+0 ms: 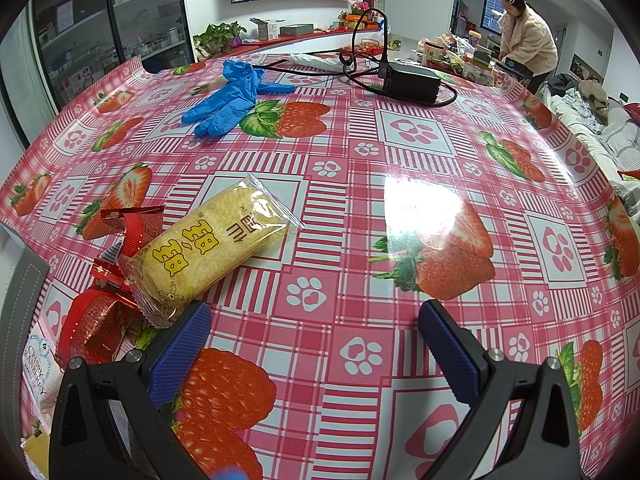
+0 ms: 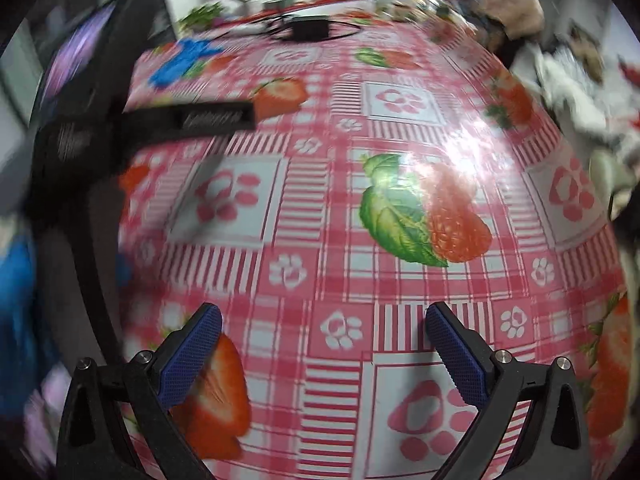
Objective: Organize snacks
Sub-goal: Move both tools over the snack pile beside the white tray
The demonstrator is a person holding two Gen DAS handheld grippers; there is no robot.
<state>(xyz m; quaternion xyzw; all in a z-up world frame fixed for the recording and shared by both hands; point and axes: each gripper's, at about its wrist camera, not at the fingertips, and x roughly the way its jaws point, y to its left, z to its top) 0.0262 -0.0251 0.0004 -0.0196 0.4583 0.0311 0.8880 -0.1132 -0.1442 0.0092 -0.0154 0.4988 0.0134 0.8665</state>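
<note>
In the left wrist view a yellow wrapped cake roll [image 1: 208, 248] lies on the strawberry tablecloth [image 1: 360, 208], just ahead and left of my left gripper [image 1: 314, 316], which is open and empty. Red snack packets [image 1: 100, 312] and a white packet [image 1: 38, 364] lie at the left edge beside it. My right gripper [image 2: 322, 320] is open and empty above the cloth [image 2: 340, 208]. The right wrist view is blurred; the other gripper's black body [image 2: 152, 124] shows at its left.
A blue glove [image 1: 228, 96] lies at the far left of the table. A black power box with cables [image 1: 412, 78] sits at the far edge. A person [image 1: 524, 36] stands beyond the table by a cluttered counter. A sofa [image 1: 600, 128] is at right.
</note>
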